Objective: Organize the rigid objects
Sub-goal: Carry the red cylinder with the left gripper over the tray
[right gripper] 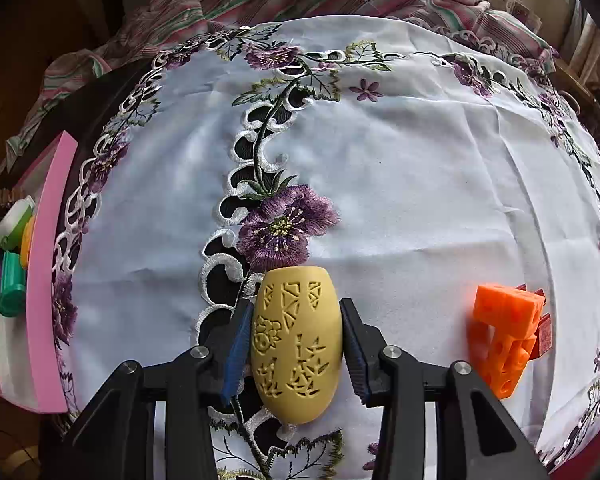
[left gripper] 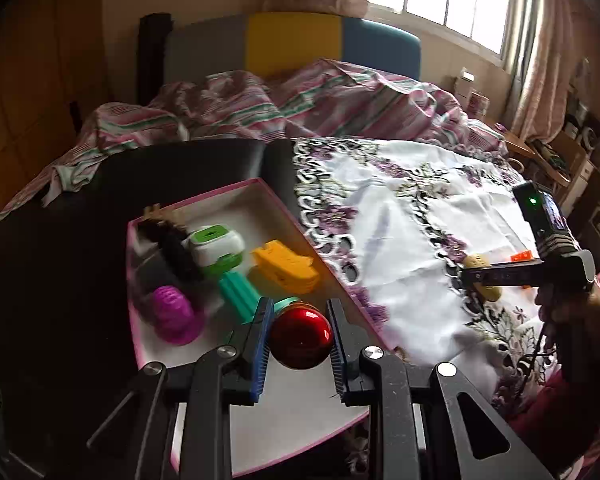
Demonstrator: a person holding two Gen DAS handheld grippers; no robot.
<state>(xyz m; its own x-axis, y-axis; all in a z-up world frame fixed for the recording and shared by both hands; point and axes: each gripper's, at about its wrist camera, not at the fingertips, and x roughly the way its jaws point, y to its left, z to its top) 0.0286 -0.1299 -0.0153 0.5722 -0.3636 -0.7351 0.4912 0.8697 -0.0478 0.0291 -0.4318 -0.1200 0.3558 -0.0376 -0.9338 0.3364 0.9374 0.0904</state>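
My left gripper [left gripper: 300, 312] is shut on a shiny red ball [left gripper: 301, 339] and holds it over the near part of a pink-rimmed white box [left gripper: 276, 200]. The box holds a yellow clip [left gripper: 286, 272], a green-and-white case [left gripper: 216, 248], a teal piece [left gripper: 238, 294], a magenta ridged object [left gripper: 176, 314] and a black brush [left gripper: 176, 252]. My right gripper [right gripper: 296, 306] is shut on a carved yellow egg-shaped object [right gripper: 296, 344] on the embroidered white cloth [right gripper: 420, 184]; it also shows in the left wrist view [left gripper: 482, 276]. An orange block toy [right gripper: 504, 336] lies right of it.
The box [right gripper: 44, 264] sits at the cloth's left edge, on a black surface [left gripper: 60, 240]. A bed with a striped pink blanket [left gripper: 280, 100] lies behind. Shelves and clutter [left gripper: 572, 152] stand at the right under a window.
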